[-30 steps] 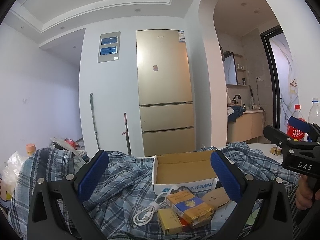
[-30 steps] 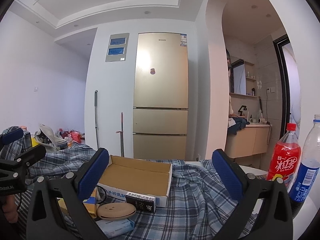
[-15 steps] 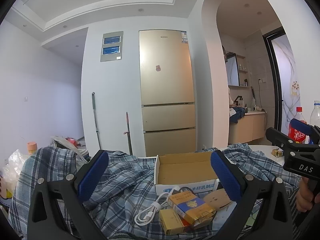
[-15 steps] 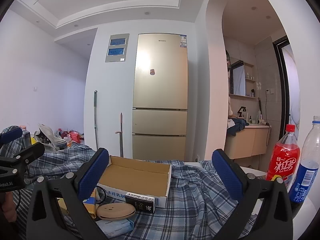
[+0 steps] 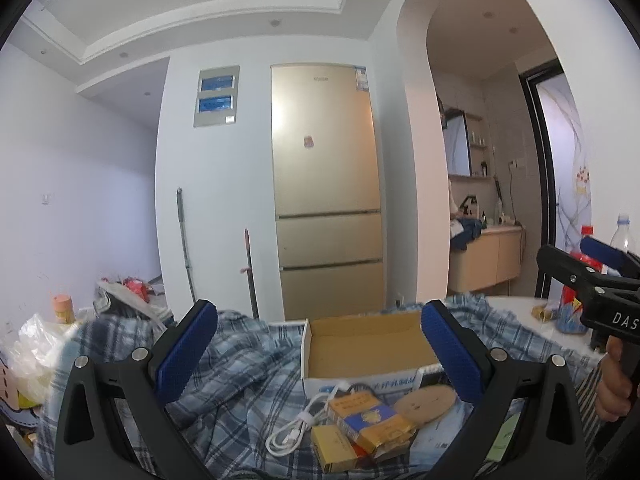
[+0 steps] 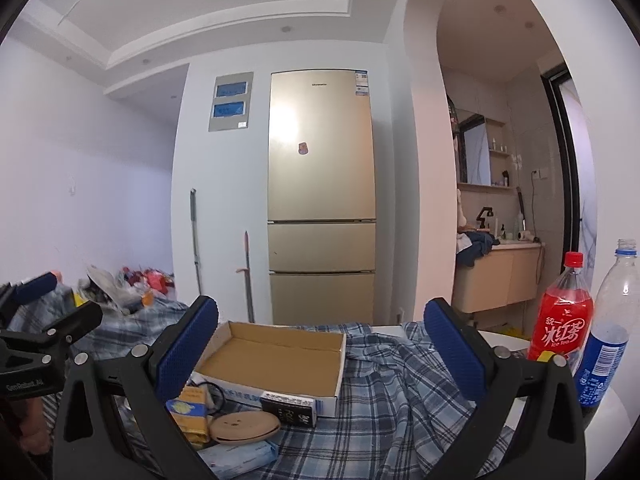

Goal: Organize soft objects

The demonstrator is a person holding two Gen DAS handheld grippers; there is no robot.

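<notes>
A blue plaid shirt [image 5: 248, 364] lies spread and rumpled over the table; it also shows in the right wrist view [image 6: 400, 396]. An empty open cardboard box [image 5: 368, 348] sits on the shirt, also in the right wrist view [image 6: 276, 356]. My left gripper [image 5: 320, 348] is open and empty, held above the shirt in front of the box. My right gripper [image 6: 320, 344] is open and empty, above the shirt to the right of the box. Each gripper shows at the edge of the other's view.
Yellow-blue packets [image 5: 368, 424], a white cable [image 5: 296, 432], a tan round disc [image 6: 244, 426] and a black packet [image 6: 290, 406] lie before the box. A red bottle [image 6: 564, 320] and a clear bottle [image 6: 608, 328] stand at the right. A gold fridge [image 6: 320, 208] stands behind.
Both views have shifted slightly; the left gripper has drifted a little left and back. Both grippers stay open and empty. Nothing on the table has moved.
</notes>
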